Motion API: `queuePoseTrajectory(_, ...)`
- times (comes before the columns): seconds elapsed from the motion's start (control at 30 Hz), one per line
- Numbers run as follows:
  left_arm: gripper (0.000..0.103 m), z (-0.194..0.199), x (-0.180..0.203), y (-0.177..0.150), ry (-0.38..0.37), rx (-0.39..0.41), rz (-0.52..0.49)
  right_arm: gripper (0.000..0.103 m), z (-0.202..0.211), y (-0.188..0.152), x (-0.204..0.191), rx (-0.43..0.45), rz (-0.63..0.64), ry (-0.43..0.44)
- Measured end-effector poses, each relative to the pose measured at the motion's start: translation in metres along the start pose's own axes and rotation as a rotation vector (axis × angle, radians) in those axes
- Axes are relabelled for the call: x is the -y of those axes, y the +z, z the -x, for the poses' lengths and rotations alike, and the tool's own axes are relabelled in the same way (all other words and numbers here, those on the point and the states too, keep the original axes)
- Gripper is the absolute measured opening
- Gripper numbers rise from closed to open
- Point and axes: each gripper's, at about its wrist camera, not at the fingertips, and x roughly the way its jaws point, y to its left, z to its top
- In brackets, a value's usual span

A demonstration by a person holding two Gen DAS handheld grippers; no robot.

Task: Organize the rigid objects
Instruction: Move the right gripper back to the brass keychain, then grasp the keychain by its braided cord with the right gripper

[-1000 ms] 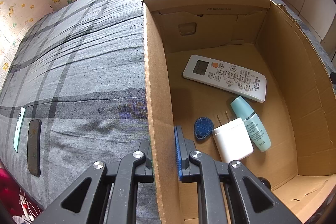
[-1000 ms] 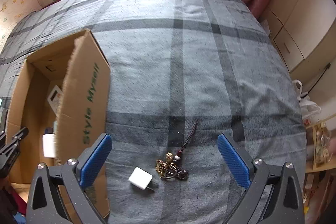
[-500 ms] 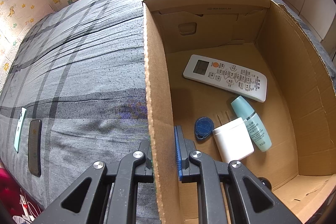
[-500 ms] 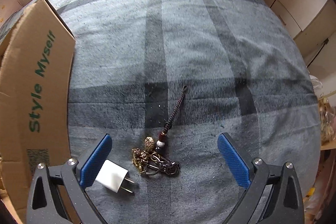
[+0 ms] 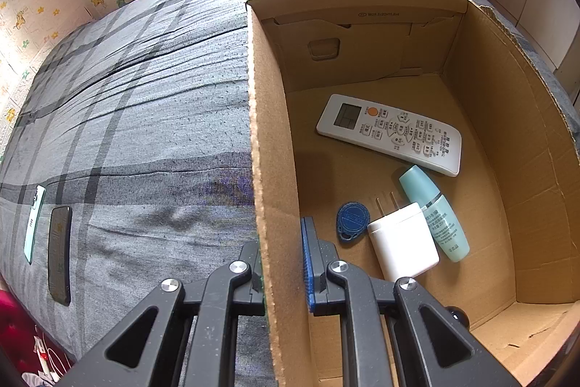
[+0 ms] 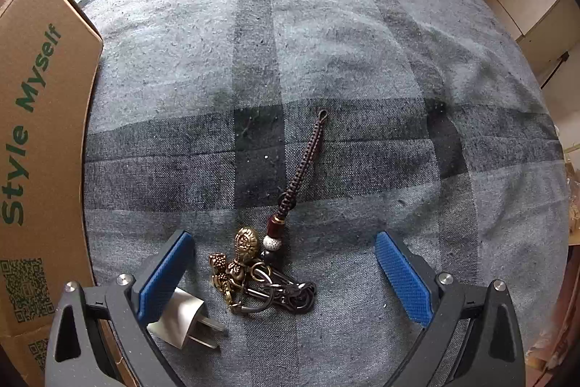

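Note:
My left gripper (image 5: 282, 263) is shut on the left wall of the cardboard box (image 5: 270, 140). Inside the box lie a white remote (image 5: 389, 133), a teal bottle (image 5: 433, 213), a white charger (image 5: 402, 243) and a blue key fob (image 5: 351, 222). In the right wrist view my right gripper (image 6: 282, 263) is open, low over the grey plaid bedspread. A keychain (image 6: 253, 274) with brass charms and a braided cord (image 6: 304, 162) lies between its fingers. A white plug adapter (image 6: 183, 314) lies partly under the left finger (image 6: 165, 276).
The box's outer side (image 6: 40, 147), printed "Style Myself", stands left of my right gripper. Two phones (image 5: 59, 252) lie on the bedspread at the far left of the left wrist view. Cabinets (image 6: 536, 24) stand off the bed's right edge.
My right gripper has come down toward the bedspread, so the keychain and plug adapter look larger and sit between the fingers. The left gripper and box have not moved.

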Motion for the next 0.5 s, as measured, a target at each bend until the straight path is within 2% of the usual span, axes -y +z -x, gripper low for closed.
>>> queuePoseTrajectory(0.23,0.014,-0.001,0.0,0.0,-0.002,0.001,0.002,0.102,-0.007,0.0,0.013,-0.016,0.006,0.015)
queuePoseTrajectory(0.3,0.014,0.0,-0.001,0.0,-0.004,0.001,0.003,0.097,-0.006,-0.002,0.013,-0.016,0.012,0.003)
queuePoseTrajectory(0.4,0.014,0.0,-0.002,-0.001,-0.006,0.001,0.005,0.065,0.004,-0.007,0.009,0.002,0.026,0.012)
queuePoseTrajectory(0.43,0.014,0.0,-0.001,-0.001,-0.005,0.001,0.004,0.039,0.007,-0.008,0.008,0.01,0.032,0.017)
queuePoseTrajectory(0.47,0.014,0.0,-0.002,-0.001,-0.005,0.001,0.004,0.024,0.01,-0.01,0.008,0.014,0.038,0.02)
queuePoseTrajectory(0.5,0.014,0.0,-0.002,-0.001,-0.006,0.001,0.004,0.022,0.012,-0.01,0.008,0.017,0.039,0.013)
